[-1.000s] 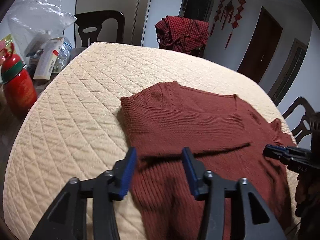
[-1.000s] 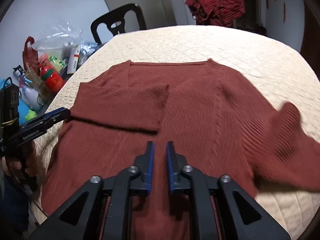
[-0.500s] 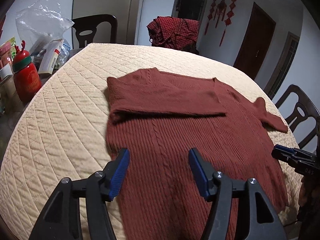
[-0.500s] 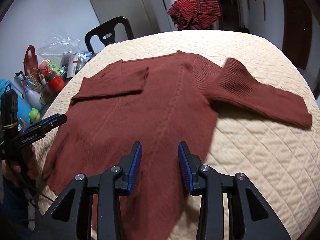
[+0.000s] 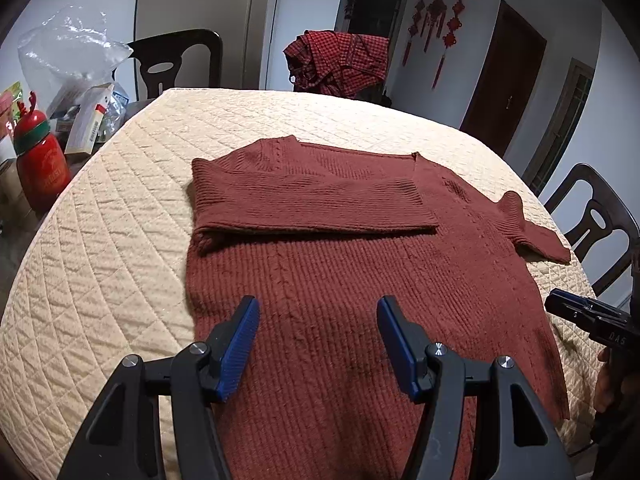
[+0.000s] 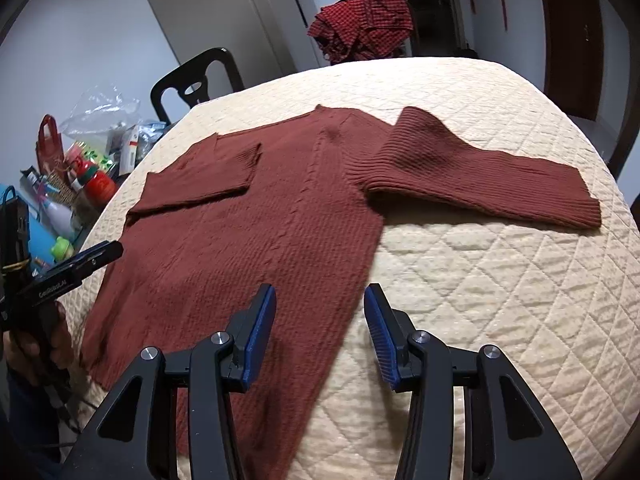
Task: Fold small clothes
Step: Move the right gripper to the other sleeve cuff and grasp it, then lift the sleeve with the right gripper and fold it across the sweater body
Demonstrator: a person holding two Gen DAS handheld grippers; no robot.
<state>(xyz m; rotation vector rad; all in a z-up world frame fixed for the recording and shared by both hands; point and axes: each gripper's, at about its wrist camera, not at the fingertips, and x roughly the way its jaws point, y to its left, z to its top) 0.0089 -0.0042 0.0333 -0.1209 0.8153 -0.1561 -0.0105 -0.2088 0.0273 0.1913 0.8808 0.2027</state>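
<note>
A rust-red knitted sweater [image 5: 340,264] lies flat on the cream quilted table cover [image 5: 112,240]. One sleeve [image 5: 312,204] is folded across the chest. The other sleeve [image 6: 480,172] stretches out sideways on the cover. My left gripper [image 5: 316,320] hovers open above the lower body of the sweater with nothing between its blue pads. My right gripper [image 6: 320,308] hangs over the sweater's side edge near the hem; its jaws are opening and hold nothing. The sweater [image 6: 256,232] fills the middle of the right wrist view, where the left gripper [image 6: 108,250] shows at the left edge.
A red checked cloth [image 5: 340,60] hangs over a chair at the far side. Dark chairs [image 5: 596,216] stand around the table. A red bottle [image 5: 40,156], boxes and a plastic bag [image 5: 68,60] crowd the left side. Bare quilt [image 6: 500,300] lies to the right of the sweater.
Both grippers have drawn back toward the near edge, and their jaws stand wider apart. The right gripper has shifted toward the sweater's side edge. The sweater lies as before.
</note>
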